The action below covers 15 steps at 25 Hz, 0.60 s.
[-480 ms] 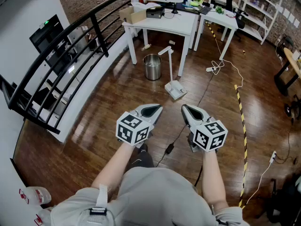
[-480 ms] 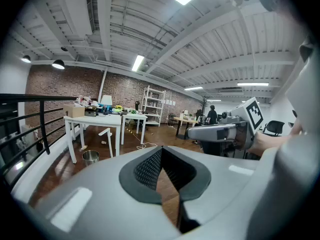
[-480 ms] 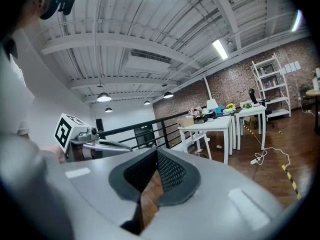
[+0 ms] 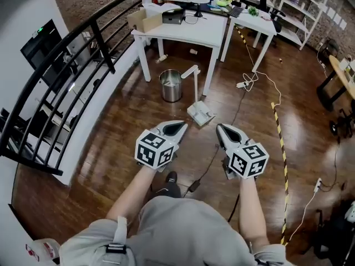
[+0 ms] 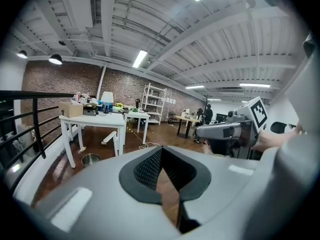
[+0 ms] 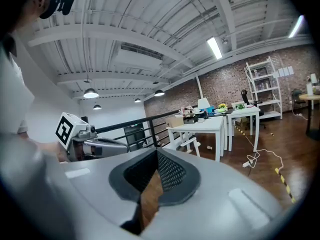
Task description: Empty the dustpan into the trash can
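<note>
Both grippers are held out in front of the person at about waist level, side by side and well apart from anything on the floor. Left gripper [image 4: 176,128]: jaws pressed together, nothing between the pads; its own view shows only bare wood floor past the tips. Right gripper [image 4: 224,131]: same, jaws fully together and empty. The long-handled dustpan [image 4: 200,114] sits on the wooden floor ahead of the grippers, pan flat and its white handle rising toward the table leg. The steel trash can [image 4: 171,86] stands upright just beyond and to the left of it, under the edge of the white table [image 4: 186,29]; pan and can are near each other but not touching. Whether the pan holds any debris is too small to tell. Judgement: the task is at the approach step, with nothing grasped and nothing emptied yet. The next move calls for closing the remaining distance to the dustpan, spreading one pair of jaws and pinching the handle, probably with the right gripper since the handle leans on that side. The pan must then stay level while carried to the can so nothing spills before the tip.
</note>
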Each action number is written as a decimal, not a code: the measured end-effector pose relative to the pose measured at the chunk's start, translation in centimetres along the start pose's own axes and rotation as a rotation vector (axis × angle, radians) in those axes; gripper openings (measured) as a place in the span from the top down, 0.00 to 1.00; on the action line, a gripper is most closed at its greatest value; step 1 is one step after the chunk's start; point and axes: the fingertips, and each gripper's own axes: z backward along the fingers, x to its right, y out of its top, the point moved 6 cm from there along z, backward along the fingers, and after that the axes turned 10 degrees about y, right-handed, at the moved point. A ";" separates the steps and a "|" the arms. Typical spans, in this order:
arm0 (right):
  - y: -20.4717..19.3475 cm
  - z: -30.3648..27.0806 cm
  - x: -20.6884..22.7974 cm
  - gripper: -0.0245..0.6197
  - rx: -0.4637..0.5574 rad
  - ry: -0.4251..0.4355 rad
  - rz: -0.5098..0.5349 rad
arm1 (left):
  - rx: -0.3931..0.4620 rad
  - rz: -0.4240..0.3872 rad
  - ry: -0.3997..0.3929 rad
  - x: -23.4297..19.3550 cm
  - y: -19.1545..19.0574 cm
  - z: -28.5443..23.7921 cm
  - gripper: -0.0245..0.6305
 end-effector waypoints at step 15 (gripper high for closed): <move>6.0 -14.6 12.3 0.96 0.020 -0.200 0.012 | -0.058 -0.006 -0.099 -16.2 5.5 -13.3 0.96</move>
